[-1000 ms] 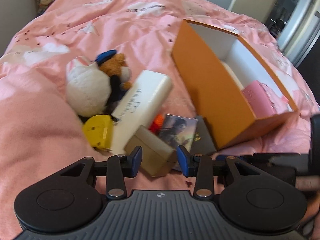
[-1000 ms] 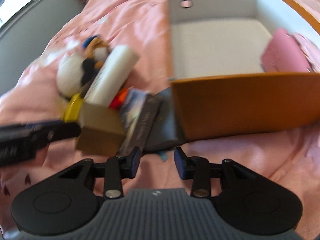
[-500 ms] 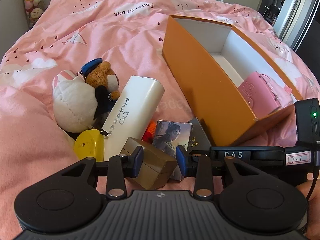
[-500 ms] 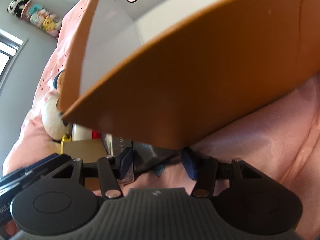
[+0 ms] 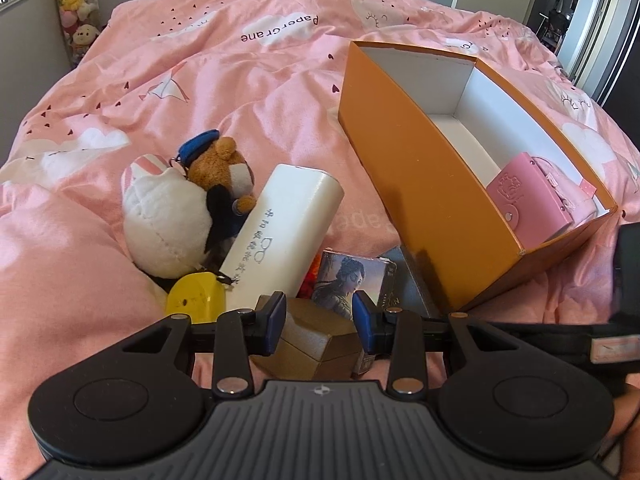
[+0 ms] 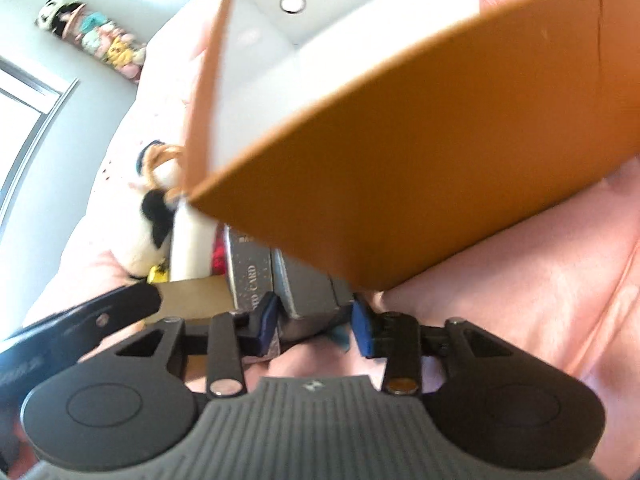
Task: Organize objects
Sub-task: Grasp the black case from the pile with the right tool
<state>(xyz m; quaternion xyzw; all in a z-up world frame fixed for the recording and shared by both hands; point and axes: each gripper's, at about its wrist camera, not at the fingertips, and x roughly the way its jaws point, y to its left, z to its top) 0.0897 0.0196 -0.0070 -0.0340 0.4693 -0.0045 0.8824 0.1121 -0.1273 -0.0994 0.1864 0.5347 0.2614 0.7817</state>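
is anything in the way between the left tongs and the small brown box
Nothing visible does. The left tongs already straddle the small brown box, one pad on each side of it, though whether the pads press on it can't be told.

You have an open orange box (image 5: 424, 200) with a white inside lying on the pink bed (image 5: 248, 92), a pink card wallet (image 5: 528, 204) leaning in its near end. Left of it sits your clutter: a white plush (image 5: 166, 228) and a brown bear (image 5: 224, 168) touching, a white case (image 5: 284, 232) tilted against them, a yellow piece (image 5: 196, 296), a tan box (image 5: 316, 340), a picture card box (image 5: 348, 280) and a grey card box (image 6: 308, 292) tucked under the orange box's corner.
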